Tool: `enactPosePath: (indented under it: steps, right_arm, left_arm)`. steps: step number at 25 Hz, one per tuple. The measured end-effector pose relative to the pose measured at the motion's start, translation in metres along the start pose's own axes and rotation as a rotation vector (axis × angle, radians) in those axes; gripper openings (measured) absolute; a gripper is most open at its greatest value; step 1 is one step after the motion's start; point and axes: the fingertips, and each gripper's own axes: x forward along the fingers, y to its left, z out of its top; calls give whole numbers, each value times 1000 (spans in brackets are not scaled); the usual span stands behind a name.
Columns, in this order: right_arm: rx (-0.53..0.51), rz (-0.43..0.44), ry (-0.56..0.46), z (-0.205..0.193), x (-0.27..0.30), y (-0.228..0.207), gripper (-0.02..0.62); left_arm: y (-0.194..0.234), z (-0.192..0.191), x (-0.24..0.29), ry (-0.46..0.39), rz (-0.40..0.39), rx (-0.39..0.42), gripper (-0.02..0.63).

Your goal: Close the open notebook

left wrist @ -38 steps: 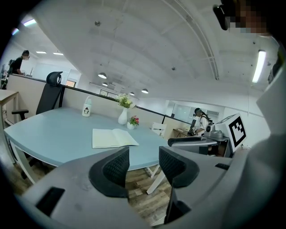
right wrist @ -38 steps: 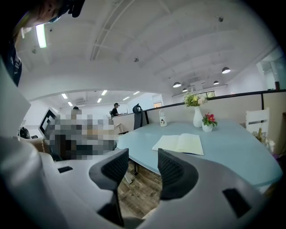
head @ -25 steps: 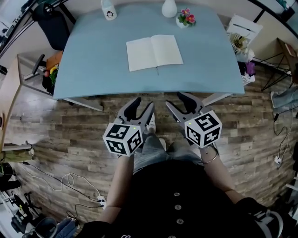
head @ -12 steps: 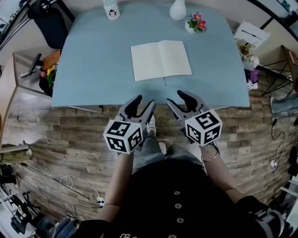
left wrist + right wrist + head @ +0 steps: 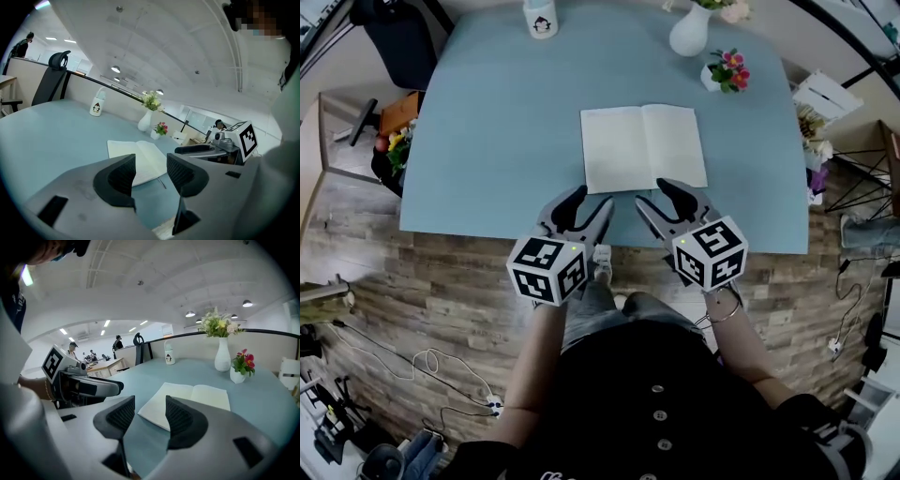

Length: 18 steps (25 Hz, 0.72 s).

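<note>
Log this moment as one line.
notebook: open, flat on table, untouched | left tool: open, empty | right tool: open, empty

Both grippers now reach past the table's (image 5: 487, 122) near edge, no longer over the floor (image 5: 422, 281) as a second ago: the left gripper (image 5: 591, 199) sits just short of the notebook's (image 5: 643, 147) near left corner, and the right gripper's (image 5: 652, 195) fingers (image 5: 675, 192) are at its near edge.
</note>
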Motion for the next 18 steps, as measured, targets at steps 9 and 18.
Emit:
enactPosePath:
  steps: [9, 18]
  right_arm:
    - [-24, 1, 16, 25, 37, -13, 189]
    - [-33, 0, 20, 37, 58, -16, 189]
  left_arm:
    - [43, 16, 15, 32, 41, -2, 189]
    - [59, 28, 32, 44, 2, 5, 189]
